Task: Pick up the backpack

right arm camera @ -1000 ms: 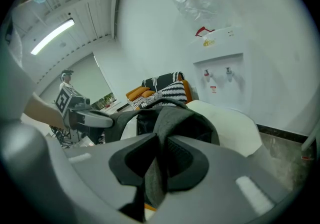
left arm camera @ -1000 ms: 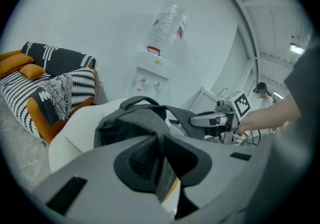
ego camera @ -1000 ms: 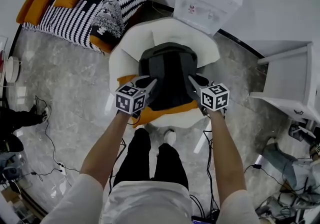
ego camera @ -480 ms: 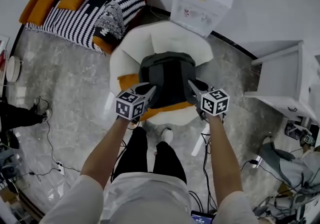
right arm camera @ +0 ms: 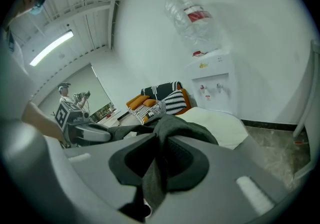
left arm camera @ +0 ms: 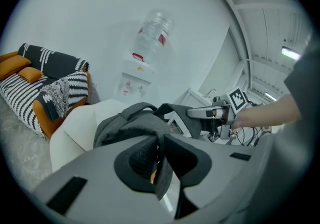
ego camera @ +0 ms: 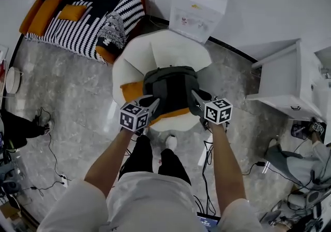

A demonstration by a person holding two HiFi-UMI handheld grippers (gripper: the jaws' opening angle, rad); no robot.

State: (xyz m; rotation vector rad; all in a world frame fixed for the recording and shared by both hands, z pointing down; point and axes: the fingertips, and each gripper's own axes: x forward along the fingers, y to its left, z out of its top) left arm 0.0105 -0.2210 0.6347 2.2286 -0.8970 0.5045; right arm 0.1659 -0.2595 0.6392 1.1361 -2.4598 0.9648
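Over the grey marble floor sits a white armchair (ego camera: 173, 47). At its seat is the dark backpack (ego camera: 173, 87), with the left tongs (ego camera: 155, 102) and right tongs (ego camera: 195, 96) each pinching a strap. The grasp looks done; lifting it clear of the chair is left.

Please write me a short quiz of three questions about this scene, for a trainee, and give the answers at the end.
1. True or false: the left gripper is empty.
2. Which furniture is under the backpack? A) white chair B) striped sofa C) grey cabinet
3. Which appliance stands behind that chair?

Key:
1. False. Its jaws are shut on grey backpack fabric.
2. A.
3. The water dispenser, with a bottle on top.
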